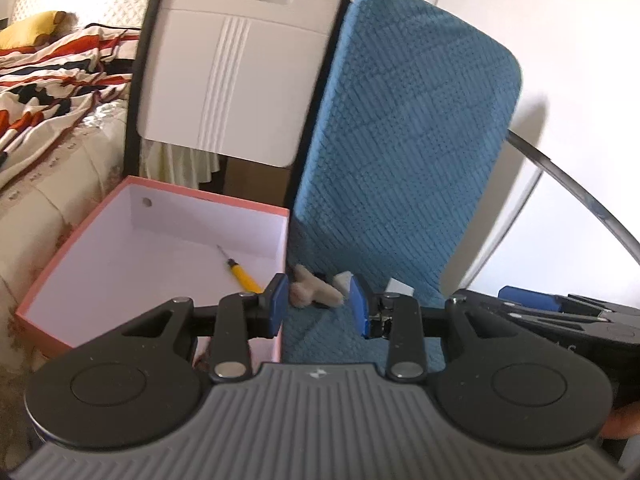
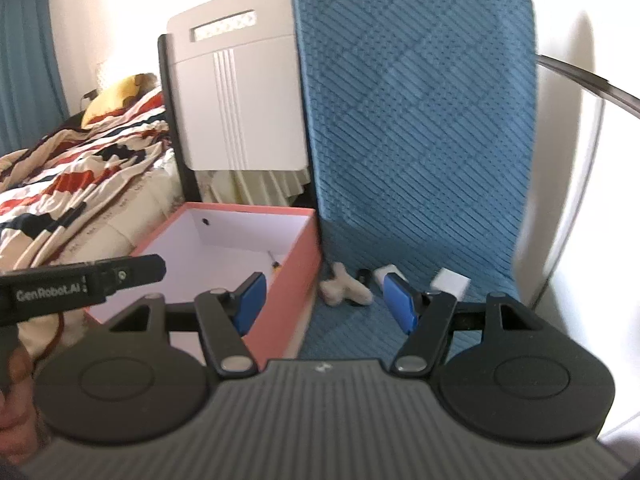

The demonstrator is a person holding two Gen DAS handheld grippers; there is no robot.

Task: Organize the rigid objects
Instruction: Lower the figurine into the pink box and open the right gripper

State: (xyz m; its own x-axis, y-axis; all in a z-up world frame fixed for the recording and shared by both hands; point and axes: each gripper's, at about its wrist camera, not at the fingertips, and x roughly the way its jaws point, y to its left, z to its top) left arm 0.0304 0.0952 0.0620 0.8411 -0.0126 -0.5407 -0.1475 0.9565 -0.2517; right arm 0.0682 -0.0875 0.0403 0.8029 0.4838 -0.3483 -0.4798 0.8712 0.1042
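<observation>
Presently, two hand-held grippers are listed side by side before a blue chair (image 1: 404, 128).

Left gripper (image 1: 319, 306): jaws are held partly apart, with nothing pinched between the blue pads (image 1: 280, 304). Straight ahead of the gap, on the chair seat, a beige plush-looking piece (image 1: 316, 290) is seen, with a small black item partly hidden behind it. Just past the right pad, a small white block (image 1: 340, 280) is noted, and a second white block (image 1: 400, 287) further right. Ahead and to the left of the left pad, a pink box (image 1: 56, 256) with a white interior is set against the chair's side; a yellow-handled screwdriver (image 1: 240, 270) is laid on its floor, tip pointing away from the tool. The right gripper (image 1: 568, 312) is glimpsed at the far right, level with this one.

Right gripper (image 2: 326, 304): jaws are spread wider, with nothing caught between them. The beige piece (image 2: 344, 286) is seen ahead between the pads, on the seat and clear of them. A white block (image 2: 386, 272) is found just beyond the right pad, and another (image 2: 452, 282) further right. The pink box (image 2: 292, 264) is placed ahead to the left, touching or just beside the chair; only the screwdriver's far end (image 2: 275, 261) is shown over the box wall. The left gripper's black body (image 2: 80, 284) is entered at the left, held by a hand (image 2: 16, 408).

Behind both tools' targets, a white panel (image 1: 236, 76) and a bed with a striped quilt (image 1: 56, 76) are recorded.
</observation>
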